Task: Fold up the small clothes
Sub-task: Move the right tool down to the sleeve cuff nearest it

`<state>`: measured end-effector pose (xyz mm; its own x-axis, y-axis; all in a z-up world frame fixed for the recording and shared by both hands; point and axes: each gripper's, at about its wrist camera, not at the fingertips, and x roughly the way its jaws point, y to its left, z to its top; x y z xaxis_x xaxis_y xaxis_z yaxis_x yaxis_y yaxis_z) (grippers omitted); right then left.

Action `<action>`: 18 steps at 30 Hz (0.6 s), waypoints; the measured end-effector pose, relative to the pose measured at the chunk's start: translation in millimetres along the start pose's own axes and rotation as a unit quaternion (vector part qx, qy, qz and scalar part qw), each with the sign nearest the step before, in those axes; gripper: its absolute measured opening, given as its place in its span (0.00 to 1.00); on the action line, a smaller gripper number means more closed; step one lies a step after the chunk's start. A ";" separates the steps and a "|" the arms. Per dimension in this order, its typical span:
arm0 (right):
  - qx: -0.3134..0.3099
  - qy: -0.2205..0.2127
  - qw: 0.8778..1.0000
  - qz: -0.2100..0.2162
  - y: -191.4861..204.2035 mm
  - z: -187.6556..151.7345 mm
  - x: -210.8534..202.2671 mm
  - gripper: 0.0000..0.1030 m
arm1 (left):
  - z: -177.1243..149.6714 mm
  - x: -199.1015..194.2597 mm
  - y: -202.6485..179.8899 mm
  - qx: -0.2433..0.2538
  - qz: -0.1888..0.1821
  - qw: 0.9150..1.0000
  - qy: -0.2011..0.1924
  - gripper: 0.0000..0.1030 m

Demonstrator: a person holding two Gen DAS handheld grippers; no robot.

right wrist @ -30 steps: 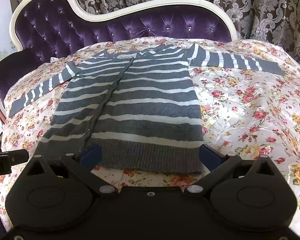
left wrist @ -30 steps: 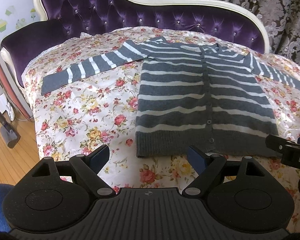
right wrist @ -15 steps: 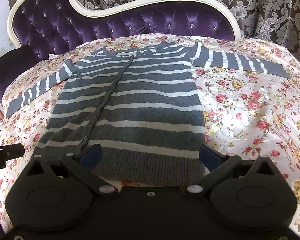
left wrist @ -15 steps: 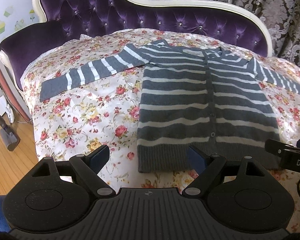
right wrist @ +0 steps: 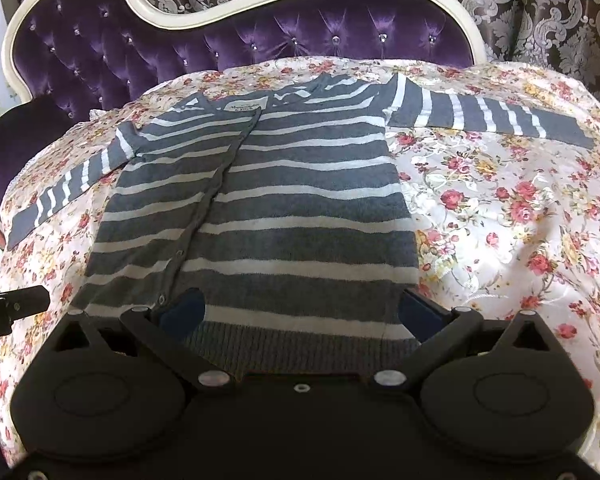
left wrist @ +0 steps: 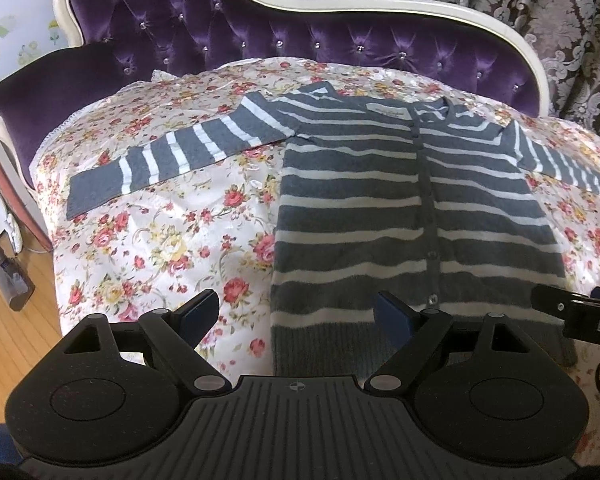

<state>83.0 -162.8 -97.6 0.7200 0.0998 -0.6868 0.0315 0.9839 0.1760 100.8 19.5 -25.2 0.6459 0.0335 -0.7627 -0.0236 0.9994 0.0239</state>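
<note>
A grey cardigan (left wrist: pixel 380 208) with white stripes lies flat and buttoned on a floral sheet (left wrist: pixel 160 240), both sleeves spread sideways. My left gripper (left wrist: pixel 296 314) is open above the hem's left corner; one fingertip is over the sheet, the other over the knit. In the right wrist view the cardigan (right wrist: pixel 260 208) fills the middle, and my right gripper (right wrist: pixel 300 308) is open with the right half of the hem lying between its fingers. Each gripper shows at the edge of the other's view: the right gripper (left wrist: pixel 572 312) and the left gripper (right wrist: pixel 16 304).
The sheet covers a purple tufted sofa (left wrist: pixel 300 32) with a cream frame; patterned curtains (left wrist: pixel 540 0) hang behind it. Wooden floor (left wrist: pixel 4 340) and a floor-cleaner head (left wrist: pixel 12 280) lie beyond the left edge. Bare sheet (right wrist: pixel 520 220) spreads right of the cardigan.
Both grippers have moved forward toward the cardigan; its hem, earlier just ahead of the fingers, now lies at and between them. Jaws stayed wide. The cardigan has not shifted.
</note>
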 end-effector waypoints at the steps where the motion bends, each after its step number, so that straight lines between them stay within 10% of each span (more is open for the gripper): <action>1: 0.002 0.003 1.000 0.001 -0.8 2.1 2.8 0.99 | 1.2 2.5 -0.5 -0.001 -0.002 1.000 0.000 0.82; 18: 0.064 0.049 0.995 0.051 -24.6 34.5 50.8 0.99 | 41.2 43.0 0.7 0.010 -0.033 0.999 -0.013 0.82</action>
<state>142.8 -187.0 -112.5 0.6525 0.2185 -0.7256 0.0544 0.9416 0.3324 160.0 21.8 -31.3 0.6659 -0.0321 -0.7453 0.0343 0.9993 -0.0124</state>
